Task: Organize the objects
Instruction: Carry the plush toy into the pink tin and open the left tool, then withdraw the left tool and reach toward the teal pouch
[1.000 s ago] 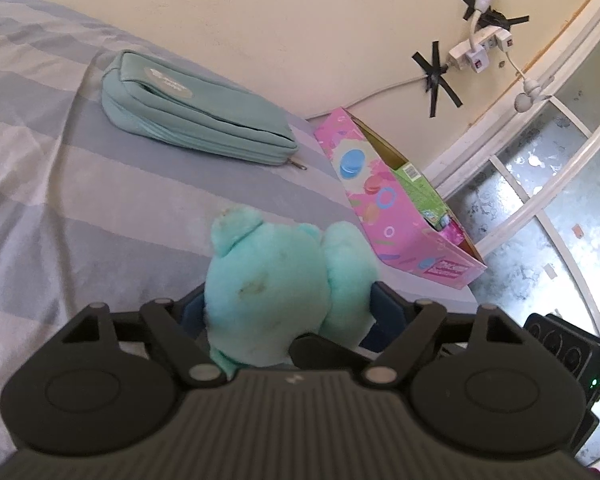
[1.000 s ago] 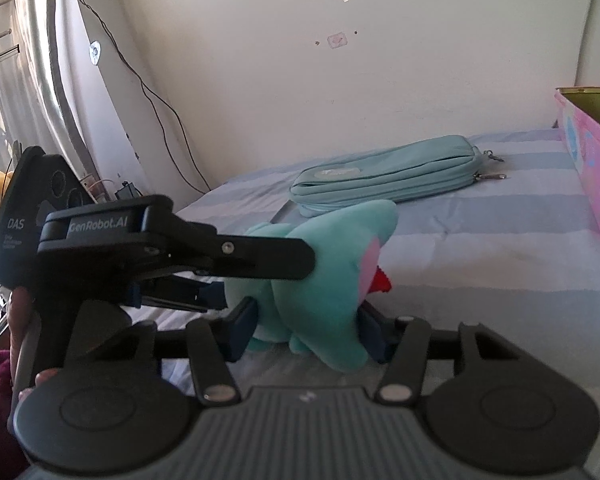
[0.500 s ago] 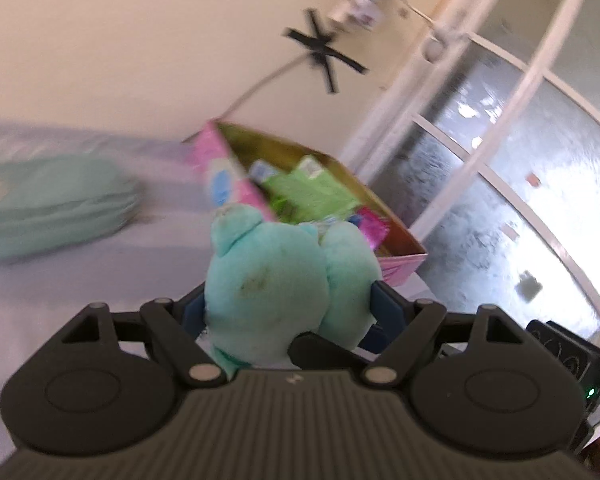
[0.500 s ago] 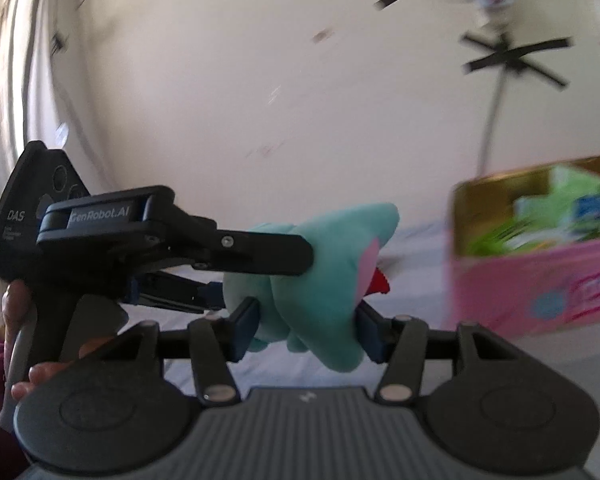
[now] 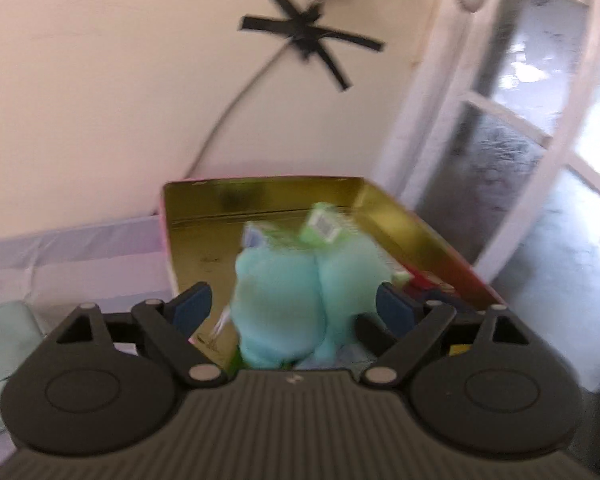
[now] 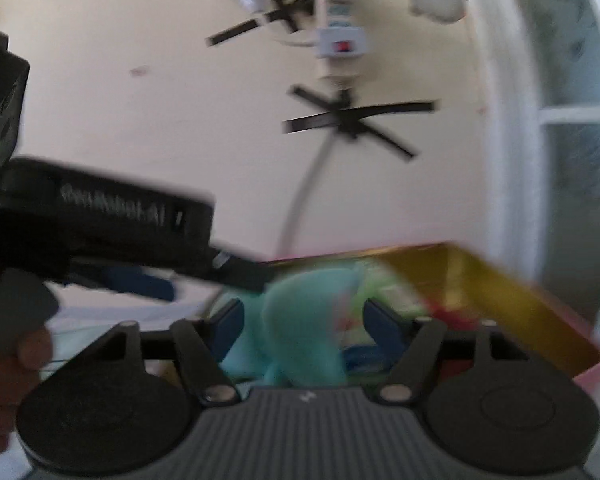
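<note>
The teal plush toy (image 5: pixel 304 292) hangs over the open pink box (image 5: pixel 204 216) with the gold lining, above the green packets (image 5: pixel 320 226) that lie inside it. The left gripper (image 5: pixel 294 308) has its 2 jaws opening, and its blue pads stand clear of the toy on both sides. The right gripper (image 6: pixel 304 320) is opening too, the toy between its pads with gaps showing. The box sits on the striped bed (image 5: pixel 80 248) against the wall.
</note>
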A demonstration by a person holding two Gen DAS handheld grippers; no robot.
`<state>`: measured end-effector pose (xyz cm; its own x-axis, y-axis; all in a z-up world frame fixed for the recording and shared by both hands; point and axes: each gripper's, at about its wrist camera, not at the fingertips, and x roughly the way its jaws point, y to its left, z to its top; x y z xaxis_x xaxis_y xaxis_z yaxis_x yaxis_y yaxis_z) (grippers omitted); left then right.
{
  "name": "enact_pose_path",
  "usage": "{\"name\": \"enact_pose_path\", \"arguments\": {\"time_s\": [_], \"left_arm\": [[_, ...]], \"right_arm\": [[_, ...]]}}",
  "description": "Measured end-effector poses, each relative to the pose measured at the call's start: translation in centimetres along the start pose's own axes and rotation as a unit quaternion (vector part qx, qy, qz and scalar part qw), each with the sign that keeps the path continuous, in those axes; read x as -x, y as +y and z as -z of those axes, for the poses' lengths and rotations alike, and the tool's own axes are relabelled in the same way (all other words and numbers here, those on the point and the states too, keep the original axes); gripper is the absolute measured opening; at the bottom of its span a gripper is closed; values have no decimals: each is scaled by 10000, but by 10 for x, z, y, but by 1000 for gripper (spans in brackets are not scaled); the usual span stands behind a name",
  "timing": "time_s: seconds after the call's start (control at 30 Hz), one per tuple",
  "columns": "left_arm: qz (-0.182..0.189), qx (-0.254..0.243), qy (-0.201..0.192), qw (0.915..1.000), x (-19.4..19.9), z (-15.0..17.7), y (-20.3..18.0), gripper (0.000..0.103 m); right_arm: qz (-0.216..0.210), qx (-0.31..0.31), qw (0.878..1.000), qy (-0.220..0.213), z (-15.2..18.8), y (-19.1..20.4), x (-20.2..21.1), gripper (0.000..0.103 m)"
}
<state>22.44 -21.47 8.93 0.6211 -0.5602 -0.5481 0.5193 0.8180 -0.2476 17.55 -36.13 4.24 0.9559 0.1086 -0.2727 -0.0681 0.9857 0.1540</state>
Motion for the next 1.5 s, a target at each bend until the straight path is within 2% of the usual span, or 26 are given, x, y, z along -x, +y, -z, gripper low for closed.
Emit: {"name": "enact_pose_path", "arguments": {"time_s": [0.07,0.17,0.3,0.53,0.8,1.07,1.5], "left_arm": [[98,66,-60,9999,6,5,4,91],[-183,-157,-248,9994,18,12,2,91],[-325,-166,-314,9988,36,25,-1,91],[-739,-525,-461,9948,61,52,-13,91],[-944,-564,-460,9929,83,80,-9,91],[-1334,-479,-315,9894,98,103,21,91],[-1982,47,-191,9800,125,124,103,91]], "right_arm": [[-147,-207,9996,-133,5,-8,9,74],[-69,-222,9994,-252,15,-7,22,75],[-106,-413,9987,-284,25,-5,38,75],[-122,-702,9974,-147,41,1,64,75],[-185,-811,9963,209,59,9,83,75],[-488,-674,9950,547,67,38,83,75],[-991,-187,9902,967,72,101,71,75]]}}
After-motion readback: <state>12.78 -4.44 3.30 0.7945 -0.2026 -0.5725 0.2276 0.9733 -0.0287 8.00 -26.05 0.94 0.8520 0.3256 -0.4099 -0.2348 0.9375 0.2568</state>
